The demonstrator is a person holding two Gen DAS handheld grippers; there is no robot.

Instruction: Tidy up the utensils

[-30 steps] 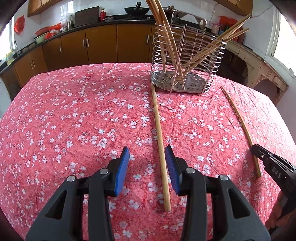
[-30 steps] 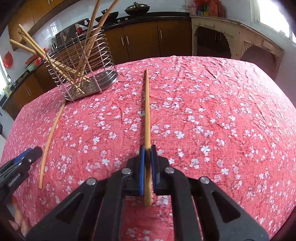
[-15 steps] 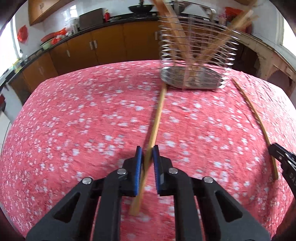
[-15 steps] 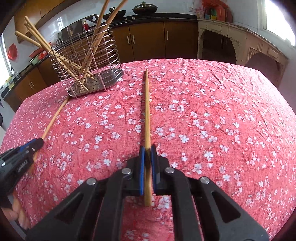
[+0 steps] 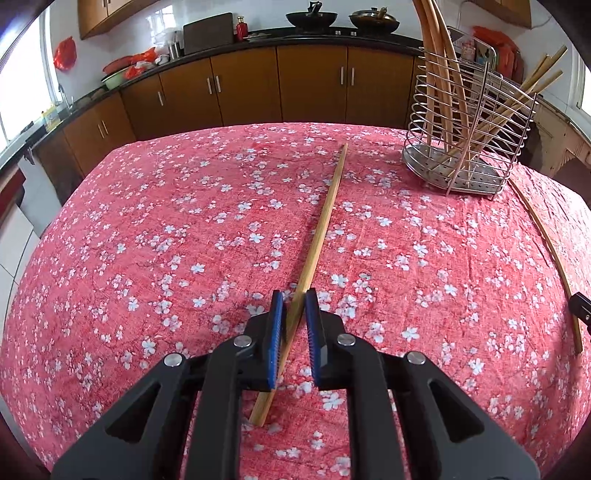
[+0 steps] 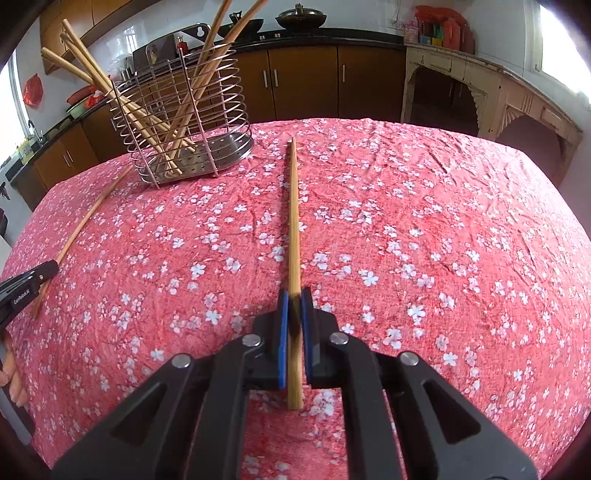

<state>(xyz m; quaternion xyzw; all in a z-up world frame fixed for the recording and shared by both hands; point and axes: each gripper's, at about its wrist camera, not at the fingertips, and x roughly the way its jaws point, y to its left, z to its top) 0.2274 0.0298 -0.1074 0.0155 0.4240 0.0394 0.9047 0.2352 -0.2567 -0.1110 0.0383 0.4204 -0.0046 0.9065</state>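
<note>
I've got my left gripper (image 5: 294, 321) clenched on one bamboo chopstick (image 5: 320, 236) near its butt end, tip on the red floral tablecloth (image 5: 147, 240). My right gripper (image 6: 294, 317) clamps the other chopstick (image 6: 293, 229) the same way. Light, stiff, slick sticks, I'd say; gripped this low they'll want to pivot heading for the wire utensil holder (image 6: 184, 122).

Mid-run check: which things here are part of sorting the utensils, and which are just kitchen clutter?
Job:
- left gripper, shut on one chopstick
- right gripper, shut on another chopstick
- wire holder with chopsticks in it

Lying about:
- woks
- red bottle
- red bag
</note>
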